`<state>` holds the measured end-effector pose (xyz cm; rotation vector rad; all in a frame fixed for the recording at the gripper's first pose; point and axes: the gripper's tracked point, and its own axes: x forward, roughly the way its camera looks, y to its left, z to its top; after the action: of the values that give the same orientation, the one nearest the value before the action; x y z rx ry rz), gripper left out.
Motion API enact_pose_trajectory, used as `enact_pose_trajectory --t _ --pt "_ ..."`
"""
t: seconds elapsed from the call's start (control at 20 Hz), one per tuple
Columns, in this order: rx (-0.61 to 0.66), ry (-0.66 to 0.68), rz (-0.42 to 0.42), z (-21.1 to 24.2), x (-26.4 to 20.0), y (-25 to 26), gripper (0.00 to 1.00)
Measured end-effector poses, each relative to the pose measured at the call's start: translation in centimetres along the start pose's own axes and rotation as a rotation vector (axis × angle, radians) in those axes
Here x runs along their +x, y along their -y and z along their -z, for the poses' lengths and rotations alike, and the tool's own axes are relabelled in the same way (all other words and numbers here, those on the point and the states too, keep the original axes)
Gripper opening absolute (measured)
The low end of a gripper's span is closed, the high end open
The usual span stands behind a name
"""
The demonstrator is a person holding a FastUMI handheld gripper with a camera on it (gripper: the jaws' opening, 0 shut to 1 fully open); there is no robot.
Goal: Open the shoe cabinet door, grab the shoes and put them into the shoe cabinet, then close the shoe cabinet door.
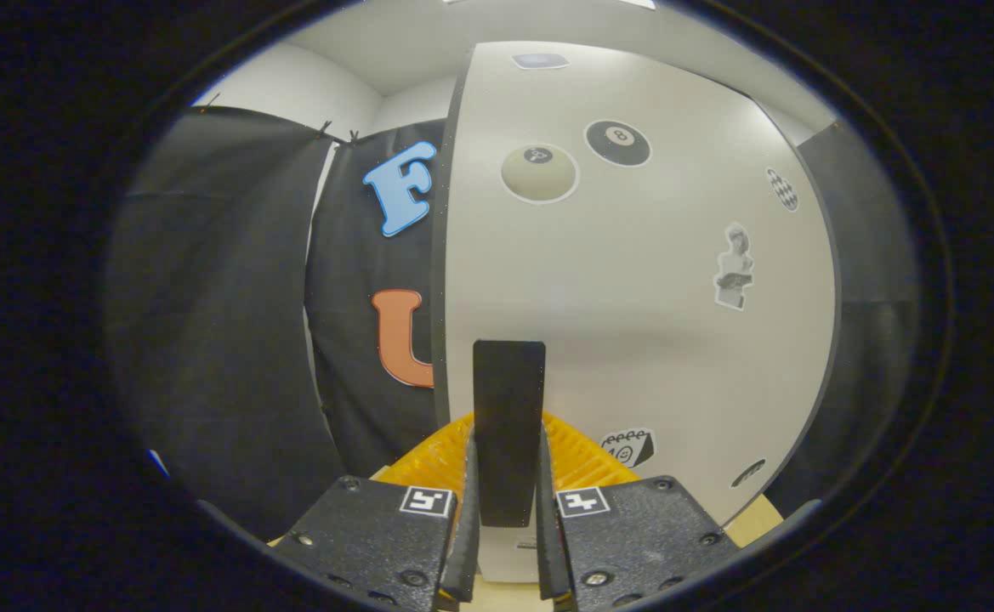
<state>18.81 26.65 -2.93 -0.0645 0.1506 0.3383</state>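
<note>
The hand-held gripper (pixel 507 544) is nearly closed, its two fingers (pixel 467 544) standing close on either side of a flat, dark, upright rectangular handle (pixel 508 425) that rises between them. Both fingers appear to press on the lower part of this handle, though the exact contact is hard to make out where the bar drops between the finger bodies. Each finger body has a rough, grainy surface with screws and carries a small square black-and-white marker near its top edge.

The handle sits against the pale grey, smooth, matt shoe cabinet door (pixel 633 297), which stands just beyond the fingers, its dark left edge (pixel 439 280) curving up beside the handle. The panel bears several stickers: a round cream ball (pixel 539 172), a black eight-ball (pixel 617 142), a small chequered oval (pixel 782 189), a grey figure cut-out (pixel 735 266), a brick-shaped one (pixel 628 446) low by the fingers, and a bluish patch at the top, too blurred to tell.

Behind the handle's base, a ribbed orange-yellow plastic part (pixel 582 463) fans out to both sides, largely hidden by the fingers. A strip of light wooden surface (pixel 760 518) shows at the door's lower right corner, cut off. Left of the door hangs black cloth (pixel 224 340), with white wall (pixel 292 93) above.
</note>
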Motion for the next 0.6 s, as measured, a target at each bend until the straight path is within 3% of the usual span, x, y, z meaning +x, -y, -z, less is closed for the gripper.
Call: enact_pose_trajectory --t 0.35,0.6 --pt "-0.021 0.022 -0.013 0.1 -2.3 0.2 0.31" --pt "0.012 -0.003 -0.072 0.2 -3.9 0.2 0.31"
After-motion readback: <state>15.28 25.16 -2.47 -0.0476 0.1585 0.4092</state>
